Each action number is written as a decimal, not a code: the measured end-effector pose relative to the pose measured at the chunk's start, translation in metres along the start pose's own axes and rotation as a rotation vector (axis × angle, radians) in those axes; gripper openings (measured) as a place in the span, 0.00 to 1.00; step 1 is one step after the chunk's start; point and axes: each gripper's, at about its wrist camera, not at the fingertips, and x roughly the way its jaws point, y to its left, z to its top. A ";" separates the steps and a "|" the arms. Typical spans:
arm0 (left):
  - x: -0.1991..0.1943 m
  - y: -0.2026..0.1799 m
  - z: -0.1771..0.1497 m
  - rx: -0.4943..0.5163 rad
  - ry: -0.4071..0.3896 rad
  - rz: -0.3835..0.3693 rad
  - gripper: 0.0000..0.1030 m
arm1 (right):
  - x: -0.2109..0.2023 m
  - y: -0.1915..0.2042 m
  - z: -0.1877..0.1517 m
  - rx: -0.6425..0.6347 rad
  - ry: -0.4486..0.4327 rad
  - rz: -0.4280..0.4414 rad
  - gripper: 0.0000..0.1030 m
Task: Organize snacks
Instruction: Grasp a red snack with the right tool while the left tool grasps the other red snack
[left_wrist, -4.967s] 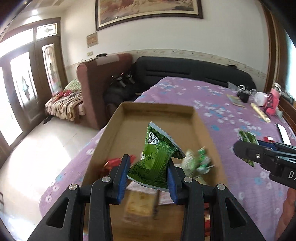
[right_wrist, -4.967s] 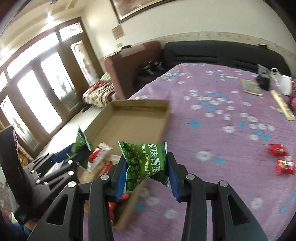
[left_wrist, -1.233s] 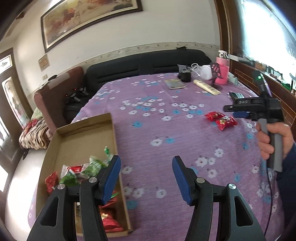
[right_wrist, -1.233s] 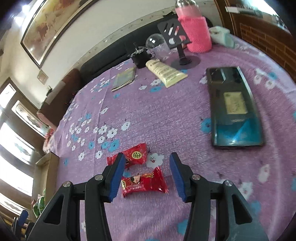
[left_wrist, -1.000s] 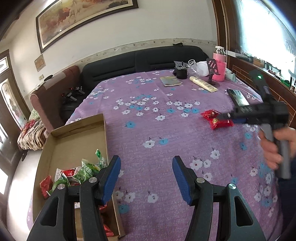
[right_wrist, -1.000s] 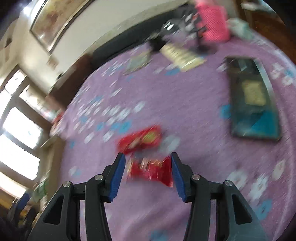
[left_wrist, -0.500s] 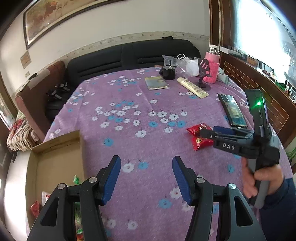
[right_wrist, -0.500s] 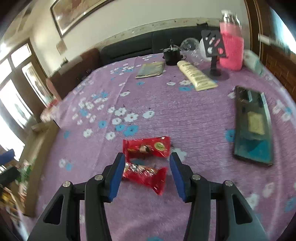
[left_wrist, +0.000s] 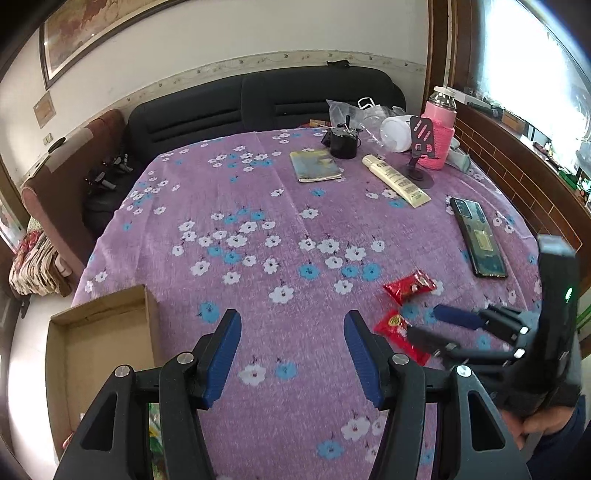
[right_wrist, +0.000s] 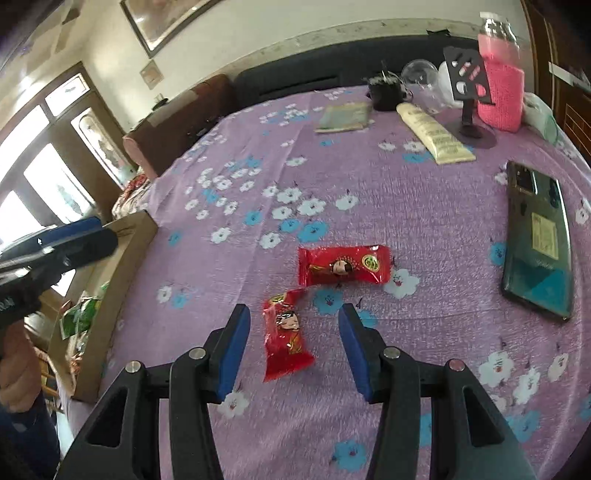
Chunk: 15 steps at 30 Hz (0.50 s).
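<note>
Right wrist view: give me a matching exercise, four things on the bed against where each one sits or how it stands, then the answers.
Things:
1. nearer red snack packet
2. phone
3. cardboard box
4. pink bottle

Places or states:
A. at the bed's left edge, green packets inside
B. upright at the far right
C. between the right gripper's open jaws, untouched
D. flat on the cover, right of both red packets

Pairs: 1-C, 2-D, 3-A, 4-B
</note>
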 end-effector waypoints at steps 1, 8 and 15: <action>0.003 -0.001 0.002 0.002 0.003 -0.008 0.60 | 0.003 0.005 -0.001 -0.020 0.004 -0.018 0.47; 0.034 -0.019 0.016 0.059 0.064 -0.072 0.59 | 0.015 0.024 -0.011 -0.141 0.039 -0.110 0.18; 0.061 -0.064 0.028 0.227 0.078 -0.166 0.60 | -0.023 -0.059 0.001 0.275 -0.029 -0.111 0.18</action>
